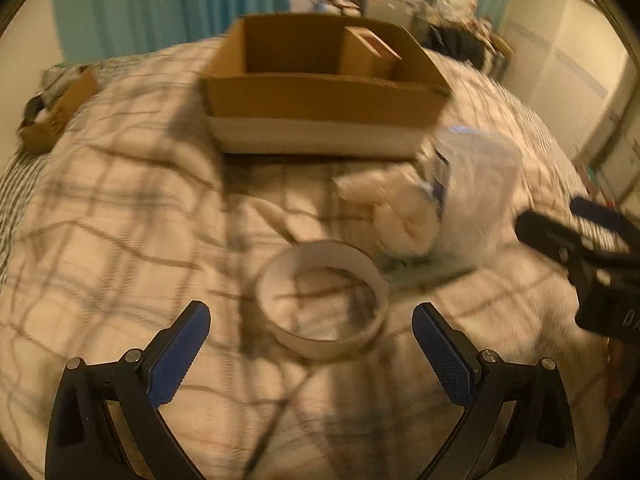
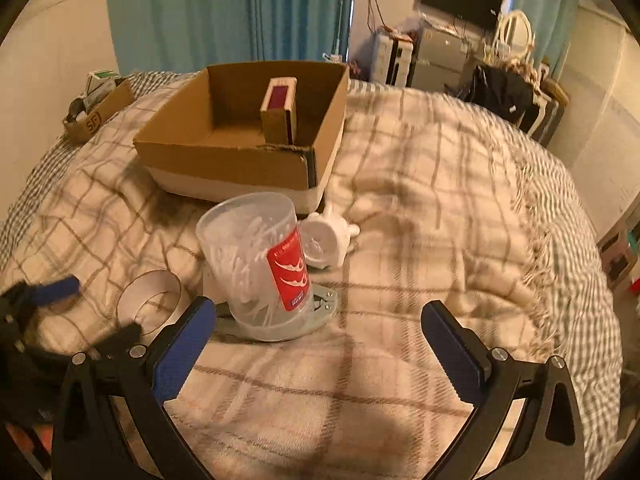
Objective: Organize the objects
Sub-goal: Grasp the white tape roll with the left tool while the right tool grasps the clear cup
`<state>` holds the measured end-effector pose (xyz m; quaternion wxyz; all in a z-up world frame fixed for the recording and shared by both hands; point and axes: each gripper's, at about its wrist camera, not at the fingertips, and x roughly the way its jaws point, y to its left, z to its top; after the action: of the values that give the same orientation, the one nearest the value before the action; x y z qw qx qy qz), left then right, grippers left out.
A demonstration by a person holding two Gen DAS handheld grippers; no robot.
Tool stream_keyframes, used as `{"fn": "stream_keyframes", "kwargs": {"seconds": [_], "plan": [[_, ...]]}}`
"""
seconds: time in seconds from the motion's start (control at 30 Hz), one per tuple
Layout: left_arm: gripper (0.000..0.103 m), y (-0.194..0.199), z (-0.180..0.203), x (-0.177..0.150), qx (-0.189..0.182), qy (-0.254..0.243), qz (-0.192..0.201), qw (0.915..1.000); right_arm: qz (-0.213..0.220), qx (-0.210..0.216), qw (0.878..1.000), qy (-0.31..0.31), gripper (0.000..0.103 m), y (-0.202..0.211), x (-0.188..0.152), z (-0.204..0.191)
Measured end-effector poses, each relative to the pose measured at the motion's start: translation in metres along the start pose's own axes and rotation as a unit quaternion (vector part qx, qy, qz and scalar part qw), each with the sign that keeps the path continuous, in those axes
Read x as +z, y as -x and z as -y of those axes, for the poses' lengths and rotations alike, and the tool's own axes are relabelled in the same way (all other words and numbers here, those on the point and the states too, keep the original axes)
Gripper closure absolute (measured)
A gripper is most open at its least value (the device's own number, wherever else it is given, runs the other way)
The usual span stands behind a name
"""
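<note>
A roll of clear tape (image 1: pixel 322 300) lies flat on the plaid blanket, just ahead of my open, empty left gripper (image 1: pixel 311 322); it also shows in the right wrist view (image 2: pixel 149 302). A clear plastic jar with a red label (image 2: pixel 258 258) stands on a grey flat tool (image 2: pixel 320 306), ahead and left of my open, empty right gripper (image 2: pixel 319 320). A white plush toy (image 2: pixel 326 242) lies behind the jar. An open cardboard box (image 2: pixel 224 160) sits further back and holds a small upright box (image 2: pixel 279 110). In the left wrist view the jar (image 1: pixel 476 192), toy (image 1: pixel 396 208) and box (image 1: pixel 320 96) appear too.
A small cardboard box with items (image 2: pixel 98 110) sits at the bed's far left. Teal curtains (image 2: pixel 224 12) hang behind. Furniture and clutter (image 2: pixel 460 56) stand at the back right. The blanket's fringed edge (image 2: pixel 548 248) drops off to the right.
</note>
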<state>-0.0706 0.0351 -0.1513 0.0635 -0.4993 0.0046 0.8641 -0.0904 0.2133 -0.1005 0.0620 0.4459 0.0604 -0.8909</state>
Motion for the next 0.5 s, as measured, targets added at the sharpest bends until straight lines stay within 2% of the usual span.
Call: {"fn": "stream_keyframes", "kwargs": {"seconds": [0.1,0.2,0.23,0.3,0.5], "plan": [[0.000,-0.011,0.007,0.002,-0.014,-0.010,-0.011,0.9998,-0.002,0.004,1.000,0.000,0.001,-0.003,-0.001,-0.002],[0.001,-0.020,-0.004,0.009,-0.023,0.028,-0.014,0.9993,0.000,0.006,1.000,-0.001,0.000,-0.002,0.000,-0.002],[0.001,-0.023,-0.010,0.012,-0.036,0.048,-0.016,0.9981,0.000,0.006,1.000,-0.002,0.000,-0.002,0.000,-0.001],[0.007,-0.029,-0.016,0.014,-0.052,0.066,-0.025,0.9962,0.002,0.007,1.000,-0.003,0.001,-0.002,0.002,-0.001],[0.010,-0.037,-0.003,0.009,-0.030,0.029,-0.052,0.9978,0.009,0.009,1.000,0.011,0.001,-0.003,0.013,-0.010]]}}
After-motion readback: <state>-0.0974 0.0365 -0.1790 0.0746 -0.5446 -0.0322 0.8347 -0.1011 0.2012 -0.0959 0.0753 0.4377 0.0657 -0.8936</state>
